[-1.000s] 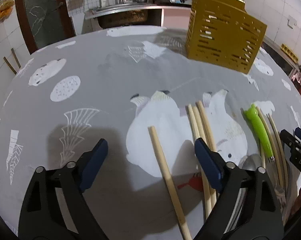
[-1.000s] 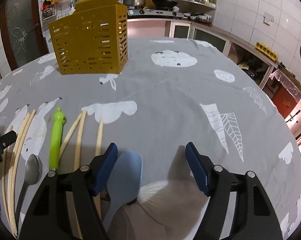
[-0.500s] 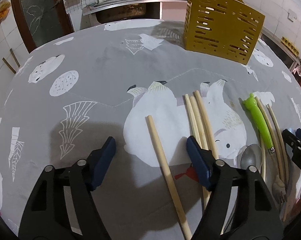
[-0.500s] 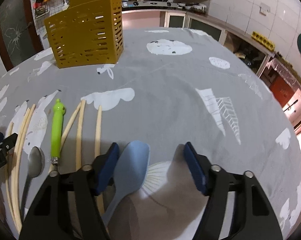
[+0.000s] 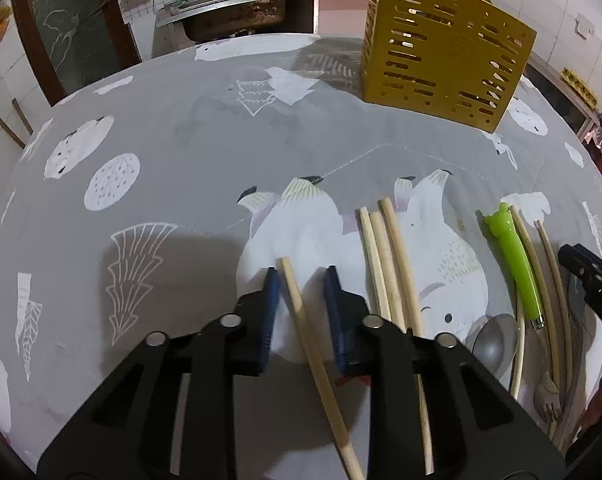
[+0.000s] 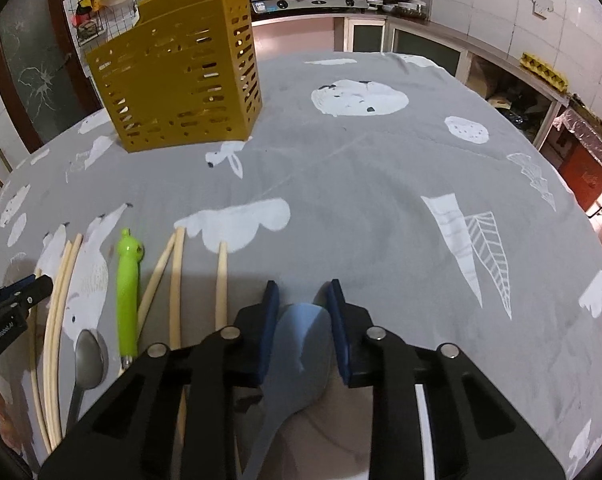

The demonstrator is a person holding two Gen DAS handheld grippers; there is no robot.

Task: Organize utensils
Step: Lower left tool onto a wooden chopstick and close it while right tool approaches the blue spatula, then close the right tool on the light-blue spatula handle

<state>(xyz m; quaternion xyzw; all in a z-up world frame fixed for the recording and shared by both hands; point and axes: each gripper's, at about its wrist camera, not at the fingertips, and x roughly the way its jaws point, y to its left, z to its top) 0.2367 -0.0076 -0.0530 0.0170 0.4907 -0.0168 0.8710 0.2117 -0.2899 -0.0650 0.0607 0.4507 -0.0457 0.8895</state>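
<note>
Both hand-held grippers narrowed, closing: left (image 5: 299, 276) straddles chopstick (image 5: 301, 312); right (image 6: 299, 292) straddles spatula (image 6: 301, 332).

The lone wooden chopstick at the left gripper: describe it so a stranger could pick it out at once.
Start from the yellow slotted plastic utensil basket standing at the far side of the grey printed tablecloth, then come toward the camera to the row of utensils. The lone pale wooden chopstick lies between the closing blue pads of the left gripper. Unlike the three chopsticks bunched together to its right, it lies by itself.
</note>
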